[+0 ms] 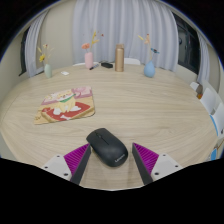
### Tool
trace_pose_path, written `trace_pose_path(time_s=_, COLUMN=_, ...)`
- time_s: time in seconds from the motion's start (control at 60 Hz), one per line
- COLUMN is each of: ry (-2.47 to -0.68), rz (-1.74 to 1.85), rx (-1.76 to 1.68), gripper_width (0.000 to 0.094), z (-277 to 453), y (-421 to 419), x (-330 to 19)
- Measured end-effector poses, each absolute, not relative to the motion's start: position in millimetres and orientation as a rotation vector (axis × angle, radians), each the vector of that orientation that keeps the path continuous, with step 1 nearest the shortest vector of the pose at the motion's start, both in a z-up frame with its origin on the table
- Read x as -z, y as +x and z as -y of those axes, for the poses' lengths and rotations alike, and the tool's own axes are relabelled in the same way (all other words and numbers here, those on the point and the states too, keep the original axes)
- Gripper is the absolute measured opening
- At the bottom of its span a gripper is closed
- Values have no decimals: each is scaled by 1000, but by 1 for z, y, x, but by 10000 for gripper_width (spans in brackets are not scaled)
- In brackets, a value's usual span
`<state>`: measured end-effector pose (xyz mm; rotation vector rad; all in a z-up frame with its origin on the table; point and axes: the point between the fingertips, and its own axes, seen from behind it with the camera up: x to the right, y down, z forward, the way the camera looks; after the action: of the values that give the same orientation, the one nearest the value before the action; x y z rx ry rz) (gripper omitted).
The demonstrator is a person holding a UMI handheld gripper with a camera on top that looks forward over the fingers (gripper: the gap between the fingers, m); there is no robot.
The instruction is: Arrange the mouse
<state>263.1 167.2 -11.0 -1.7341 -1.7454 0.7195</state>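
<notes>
A black computer mouse point(106, 147) lies on the round wooden table point(150, 105), turned a little to the left. It rests between my gripper's point(111, 158) two fingers, close to the left finger's purple pad point(78, 155). A clear gap separates it from the right pad point(146, 156). The fingers are open and the mouse sits on the table on its own.
A picture mat with small items point(64, 106) lies left of centre beyond the mouse. Along the far edge stand vases with flowers point(46, 62) point(150, 66) point(90, 56) and a brown bottle point(119, 58). White objects point(208, 98) sit at the right rim. Curtains hang behind.
</notes>
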Motion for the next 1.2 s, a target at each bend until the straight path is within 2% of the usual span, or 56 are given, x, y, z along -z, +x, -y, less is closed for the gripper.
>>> trace_pose_path(time_s=0.2, ry=-1774, rz=1725, rx=-716, gripper_width=837, z=-184, y=219, x=14)
trace_pose_path(time_s=0.267, ry=-1798, rz=1721, rx=-703, gripper_width=710, z=-189, y=214, x=13)
trace_pose_path(time_s=0.317, ry=-1810, rz=1722, rx=-684, gripper_width=465, z=-194, y=213, x=14)
trace_pose_path(time_s=0.383, ry=-1828, rz=1727, rx=-664, gripper_width=433, z=-196, y=216, x=13)
trace_pose_path(time_s=0.483, ry=-1835, rz=1723, rx=-640, gripper_width=337, z=-199, y=216, x=11)
trace_pose_path(time_s=0.567, ry=-1833, rz=1703, rx=-648, gripper_width=331, z=-198, y=208, x=-2)
trace_pose_path(time_s=0.683, ry=-1829, rz=1659, rx=-715, gripper_width=332, z=-179, y=175, x=-47)
trace_pose_path(time_s=0.833, ry=-1764, rz=1625, rx=-857, gripper_width=331, z=-121, y=115, x=-116)
trace_pose_path(time_s=0.933, ry=-1725, rz=1633, rx=-917, gripper_width=330, z=-68, y=77, x=-136)
trace_pose_path(time_s=1.067, ry=-1717, rz=1674, rx=-932, gripper_width=330, z=-4, y=48, x=-111)
trace_pose_path(time_s=1.2, ry=-1718, rz=1744, rx=-835, gripper_width=331, z=24, y=41, x=-46)
